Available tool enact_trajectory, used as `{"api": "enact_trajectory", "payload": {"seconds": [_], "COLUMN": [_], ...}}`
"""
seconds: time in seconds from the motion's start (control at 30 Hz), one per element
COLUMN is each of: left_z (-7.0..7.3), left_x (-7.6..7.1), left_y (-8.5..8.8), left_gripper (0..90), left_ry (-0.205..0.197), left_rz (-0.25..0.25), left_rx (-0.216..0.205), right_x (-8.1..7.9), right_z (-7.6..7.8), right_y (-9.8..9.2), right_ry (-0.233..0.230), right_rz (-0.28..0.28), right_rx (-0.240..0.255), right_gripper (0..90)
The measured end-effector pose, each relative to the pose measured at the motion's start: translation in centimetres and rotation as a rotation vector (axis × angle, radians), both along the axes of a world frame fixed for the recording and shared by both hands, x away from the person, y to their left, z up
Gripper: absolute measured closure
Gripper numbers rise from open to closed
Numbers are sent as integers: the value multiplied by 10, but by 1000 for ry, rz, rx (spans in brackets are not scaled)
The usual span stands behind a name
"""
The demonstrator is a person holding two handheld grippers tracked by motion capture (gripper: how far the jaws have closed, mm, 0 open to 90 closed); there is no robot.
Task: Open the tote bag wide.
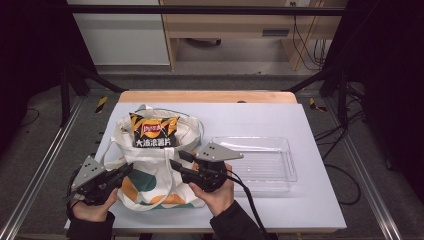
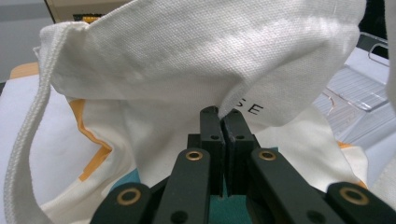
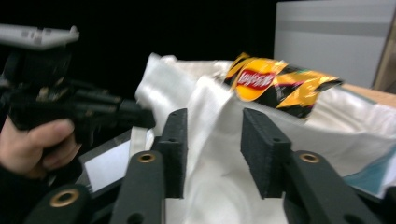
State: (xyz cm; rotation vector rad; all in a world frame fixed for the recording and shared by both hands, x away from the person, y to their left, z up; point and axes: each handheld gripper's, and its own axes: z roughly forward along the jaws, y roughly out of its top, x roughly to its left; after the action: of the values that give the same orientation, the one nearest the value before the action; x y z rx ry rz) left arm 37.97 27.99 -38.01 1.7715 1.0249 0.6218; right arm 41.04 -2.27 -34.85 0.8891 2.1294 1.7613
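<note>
Left gripper pinching tote bag

The tote bag is coarse off-white woven cloth with a twilled strap and flat printed patches of orange and teal, while the chip packet sticking out of it is glossy, crinkled foil-like film. The tray is clear, ribbed, shiny plastic on a matt pale desk with a wooden far edge. The left claw is matt black plastic with brass-coloured rivets; the right claw carries rough, foam-like black pads.
</note>
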Motion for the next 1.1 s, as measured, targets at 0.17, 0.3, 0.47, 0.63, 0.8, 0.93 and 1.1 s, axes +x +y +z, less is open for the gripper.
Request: {"api": "enact_trajectory", "payload": {"seconds": [0.17, 0.3, 0.47, 0.63, 0.8, 0.93, 1.1], "left_z": [-6, -9, -14, -14, -5, 9, 26], "left_x": [-5, -7, -8, -7, -11, -17, -19], "left_y": [3, 3, 2, 1, 4, 8, 18], "left_gripper": [881, 881, 880, 876, 810, 829, 889], "left_ry": [9, 14, 22, 21, -16, -68, -120], "left_rz": [-7, -9, -14, -17, -7, -1, 24], "left_rx": [-1, 10, 28, 27, -22, -52, -78], "right_x": [3, 6, 11, 13, 12, 12, 11], "right_z": [6, 7, 7, -3, -14, -19, -23], "right_y": [-5, 0, 12, 23, 26, 26, 30], "right_ry": [-5, -7, -2, 26, 45, 57, 64], "right_rz": [-22, -31, -43, -33, -20, -19, -8], "right_rx": [3, -6, -28, -68, -86, -89, -103], "right_gripper": [767, 860, 900, 900, 900, 900, 900]}}
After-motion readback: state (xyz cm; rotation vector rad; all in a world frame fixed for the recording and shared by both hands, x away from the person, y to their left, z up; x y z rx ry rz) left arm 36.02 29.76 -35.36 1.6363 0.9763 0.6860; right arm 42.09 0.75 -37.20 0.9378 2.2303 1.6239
